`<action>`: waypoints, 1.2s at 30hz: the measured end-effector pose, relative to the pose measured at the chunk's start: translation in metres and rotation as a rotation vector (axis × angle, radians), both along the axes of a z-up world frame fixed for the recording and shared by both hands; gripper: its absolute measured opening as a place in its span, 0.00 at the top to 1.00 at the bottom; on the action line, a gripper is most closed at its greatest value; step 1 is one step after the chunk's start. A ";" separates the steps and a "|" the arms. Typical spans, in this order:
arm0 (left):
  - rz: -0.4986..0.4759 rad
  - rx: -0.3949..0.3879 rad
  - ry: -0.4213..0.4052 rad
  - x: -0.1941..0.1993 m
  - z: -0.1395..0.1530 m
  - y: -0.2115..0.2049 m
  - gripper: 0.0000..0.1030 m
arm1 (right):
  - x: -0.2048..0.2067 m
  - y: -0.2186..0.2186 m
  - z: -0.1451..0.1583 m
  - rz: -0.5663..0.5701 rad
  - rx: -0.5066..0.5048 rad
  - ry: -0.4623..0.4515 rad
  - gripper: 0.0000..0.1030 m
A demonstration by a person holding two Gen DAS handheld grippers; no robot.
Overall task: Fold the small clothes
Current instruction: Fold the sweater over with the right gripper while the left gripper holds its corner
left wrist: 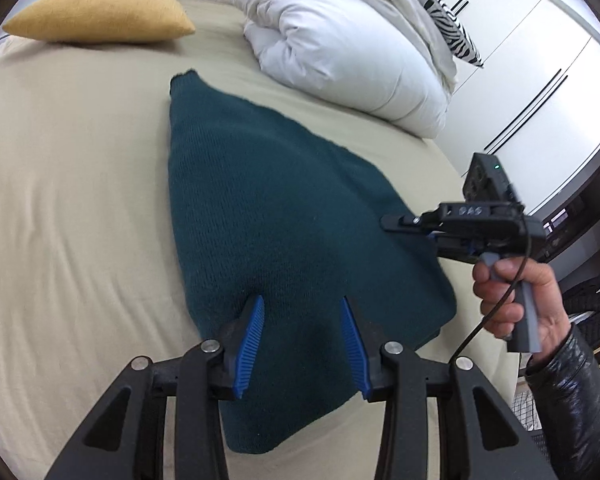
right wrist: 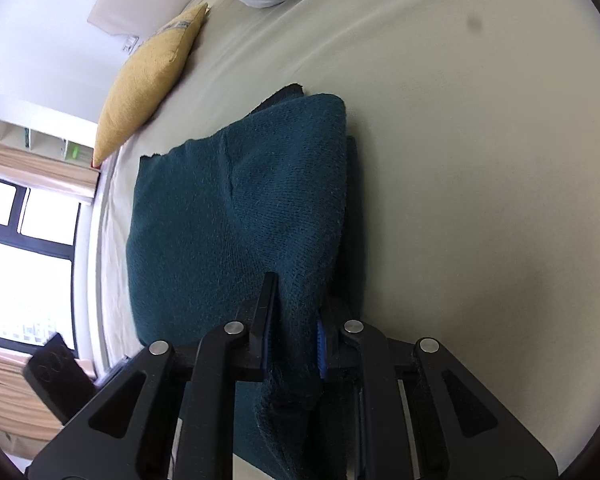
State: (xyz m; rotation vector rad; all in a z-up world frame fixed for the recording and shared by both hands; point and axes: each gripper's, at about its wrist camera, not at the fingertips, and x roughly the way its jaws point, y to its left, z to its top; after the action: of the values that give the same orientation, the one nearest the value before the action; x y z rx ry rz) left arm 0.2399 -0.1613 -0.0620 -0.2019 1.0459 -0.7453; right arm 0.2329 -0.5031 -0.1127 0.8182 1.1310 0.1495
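A dark teal knitted garment lies folded on the beige bed sheet. My left gripper hovers over its near end, blue pads apart with nothing pinched between them. My right gripper, held by a hand in a black leather sleeve, sits at the garment's right edge. In the right wrist view a raised fold of the teal garment runs between the fingers of my right gripper, which are shut on it. The layers under the fold are hidden.
A yellow cushion lies at the head of the bed and a bundled white duvet with a zebra-print pillow at the far right. White wardrobe doors stand beyond the bed's right edge. A window is on the other side.
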 end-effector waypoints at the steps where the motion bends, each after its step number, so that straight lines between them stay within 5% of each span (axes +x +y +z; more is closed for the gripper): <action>1: -0.003 0.006 0.002 0.001 -0.001 -0.001 0.59 | -0.003 0.001 -0.002 -0.012 0.019 -0.004 0.82; 12: -0.021 0.070 0.007 -0.003 -0.015 0.005 0.71 | -0.054 0.016 0.005 -0.013 -0.006 -0.043 0.83; 22: -0.012 0.095 0.006 -0.007 -0.016 0.009 0.73 | -0.016 0.032 0.004 0.042 -0.126 -0.026 0.85; 29: -0.008 0.096 0.010 -0.005 -0.020 0.012 0.82 | -0.025 0.010 -0.012 -0.042 0.046 -0.083 0.83; 36: -0.004 0.112 -0.003 -0.008 -0.021 0.012 0.84 | -0.019 0.011 0.001 -0.025 -0.003 -0.120 0.81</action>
State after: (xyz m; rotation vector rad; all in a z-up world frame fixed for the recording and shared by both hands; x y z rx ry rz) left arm 0.2324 -0.1495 -0.0826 -0.1030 1.0816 -0.6881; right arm 0.2137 -0.4918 -0.1117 0.8104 1.0072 0.1739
